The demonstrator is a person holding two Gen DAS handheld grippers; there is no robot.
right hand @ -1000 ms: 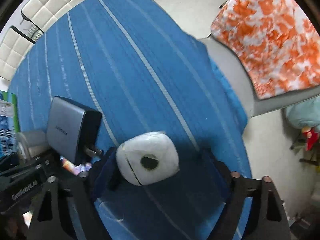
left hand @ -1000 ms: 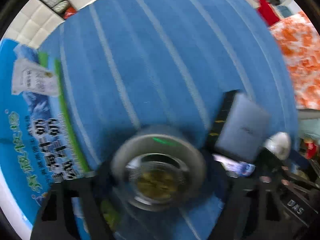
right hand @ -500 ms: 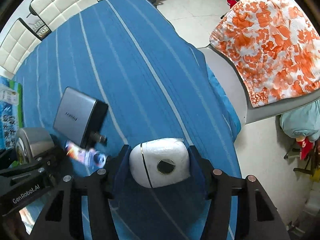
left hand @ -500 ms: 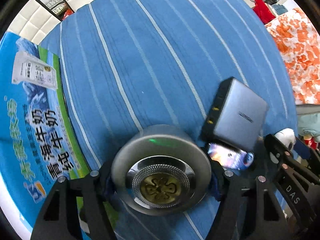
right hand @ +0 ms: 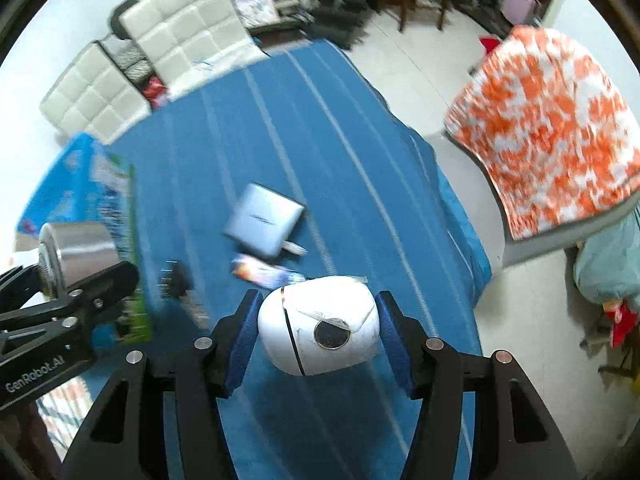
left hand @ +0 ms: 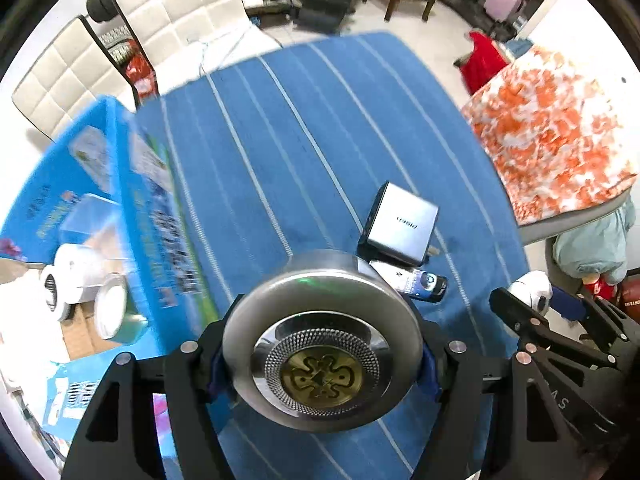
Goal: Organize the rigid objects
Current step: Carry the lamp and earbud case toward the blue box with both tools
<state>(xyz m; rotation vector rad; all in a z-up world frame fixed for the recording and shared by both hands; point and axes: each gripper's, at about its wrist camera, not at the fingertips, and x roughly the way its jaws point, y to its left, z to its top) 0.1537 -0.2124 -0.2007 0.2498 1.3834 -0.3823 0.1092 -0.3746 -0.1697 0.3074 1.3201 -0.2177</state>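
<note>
While left claw (left hand: 322,354) clamps steel canister (left hand: 320,344), right claw (right hand: 318,332) clamps white pod (right hand: 320,330); box (left hand: 120,200) contents blurred.

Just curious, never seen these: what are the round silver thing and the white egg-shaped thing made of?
The round silver thing looks like brushed metal: soft grey sheen, a shiny knurled ring, a brass-coloured centre. It could be metal-look plastic. The white egg-shaped thing looks like glossy plastic: smooth shell, dark seam line, scuffed film near its dark round window.

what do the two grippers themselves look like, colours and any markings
Both the left gripper and the right gripper are matte black frames with triangular cut-outs, silver round bolts and blue pads inside the fingers. White "GenRobot.AI" lettering runs along the left one's side. No cables visible.
</note>
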